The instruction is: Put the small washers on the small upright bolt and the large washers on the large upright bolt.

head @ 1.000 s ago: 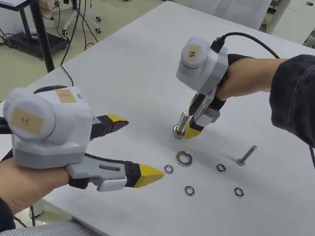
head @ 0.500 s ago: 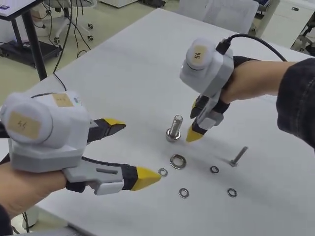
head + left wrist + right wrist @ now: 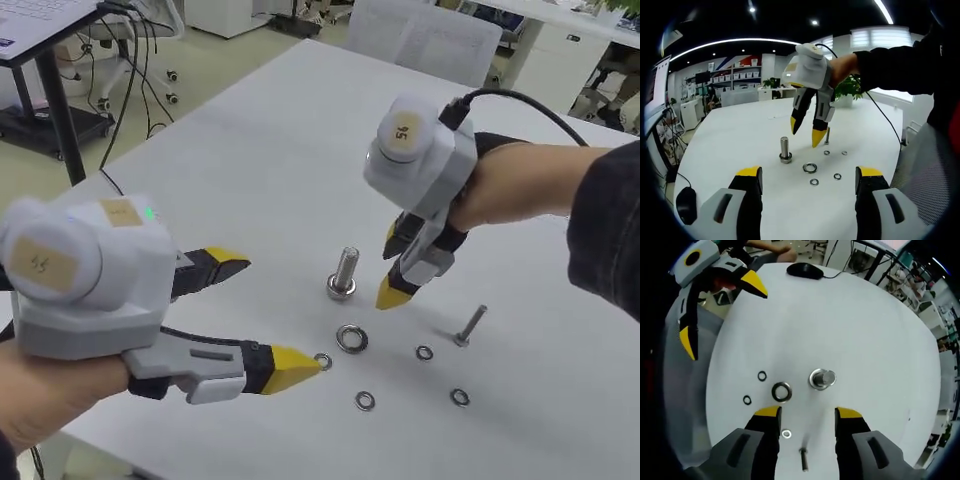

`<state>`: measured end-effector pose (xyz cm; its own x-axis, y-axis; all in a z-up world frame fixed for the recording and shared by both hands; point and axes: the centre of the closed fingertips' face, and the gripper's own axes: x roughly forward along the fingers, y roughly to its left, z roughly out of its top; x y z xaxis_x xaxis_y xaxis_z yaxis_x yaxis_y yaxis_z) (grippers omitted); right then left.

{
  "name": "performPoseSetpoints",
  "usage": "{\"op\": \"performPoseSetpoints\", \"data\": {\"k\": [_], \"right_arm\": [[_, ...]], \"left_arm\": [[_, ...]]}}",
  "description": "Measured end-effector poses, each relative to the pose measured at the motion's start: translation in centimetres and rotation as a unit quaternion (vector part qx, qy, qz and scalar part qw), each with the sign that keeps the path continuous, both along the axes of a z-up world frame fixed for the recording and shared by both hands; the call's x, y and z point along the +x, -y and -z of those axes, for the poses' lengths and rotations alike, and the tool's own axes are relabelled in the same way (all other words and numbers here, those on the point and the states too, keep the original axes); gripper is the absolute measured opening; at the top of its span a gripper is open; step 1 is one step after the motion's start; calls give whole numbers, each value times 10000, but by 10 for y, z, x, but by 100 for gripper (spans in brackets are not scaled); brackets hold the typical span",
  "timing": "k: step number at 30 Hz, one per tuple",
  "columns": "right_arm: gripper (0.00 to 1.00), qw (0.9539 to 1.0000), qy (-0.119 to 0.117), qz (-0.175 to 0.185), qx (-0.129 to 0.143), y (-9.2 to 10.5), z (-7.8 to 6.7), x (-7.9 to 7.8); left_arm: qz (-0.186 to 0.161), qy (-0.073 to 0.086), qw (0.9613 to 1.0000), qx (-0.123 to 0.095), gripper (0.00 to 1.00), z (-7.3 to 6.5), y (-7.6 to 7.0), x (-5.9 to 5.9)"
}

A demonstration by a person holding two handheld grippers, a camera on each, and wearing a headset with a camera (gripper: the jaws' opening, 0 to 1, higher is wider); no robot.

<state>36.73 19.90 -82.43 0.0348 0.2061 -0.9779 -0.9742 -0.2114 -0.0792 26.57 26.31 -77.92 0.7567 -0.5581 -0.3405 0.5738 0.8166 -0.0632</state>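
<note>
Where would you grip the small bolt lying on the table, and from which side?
Probably grip the small bolt mid-shank, from above, with the jaws crosswise. It lies flat on the table, so the thin round shank offers two free sides.

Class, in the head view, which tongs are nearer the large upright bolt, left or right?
Right. The right tongs hover open just beside the large upright bolt, not touching it. The left tongs are open farther off, toward the person, by a small washer.
</note>
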Motion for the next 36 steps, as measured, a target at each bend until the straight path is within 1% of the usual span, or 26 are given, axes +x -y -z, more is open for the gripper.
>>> {"op": "performPoseSetpoints", "data": {"k": [3, 9, 11, 13, 16, 20, 25, 33, 36], "right_arm": [[44, 10000, 12, -18, 7, 1, 0, -5], [44, 10000, -40, -7, 61, 0, 4, -17], [44, 10000, -64, -6, 37, 0, 7, -21], [44, 10000, -74, -17, 21, 0, 10, -21], [43, 9999, -125, -21, 13, 0, 13, -29], [43, 9998, -173, -21, -13, 0, 19, -34], [43, 9997, -233, -2, -8, -1, 25, -39], [41, 9994, -345, 78, -11, -5, 39, -41], [40, 9994, -344, 79, -44, -5, 43, -41]], "left_arm": [[18, 32, 10000, 9, 75, -3, 1, -1], [31, 72, 10000, 39, 75, -6, 1, -4], [36, 77, 10000, 46, 75, -7, 1, -5], [44, 83, 9999, 54, 75, -8, 1, -6], [47, 94, 9999, 56, 75, -9, 2, -6], [63, 110, 9999, 75, 75, -11, 3, -7], [62, 112, 9999, 86, 75, -12, 3, -8], [41, 74, 9999, 85, 75, -9, 2, -12], [29, 63, 9999, 82, 75, -9, 1, -12]]}}
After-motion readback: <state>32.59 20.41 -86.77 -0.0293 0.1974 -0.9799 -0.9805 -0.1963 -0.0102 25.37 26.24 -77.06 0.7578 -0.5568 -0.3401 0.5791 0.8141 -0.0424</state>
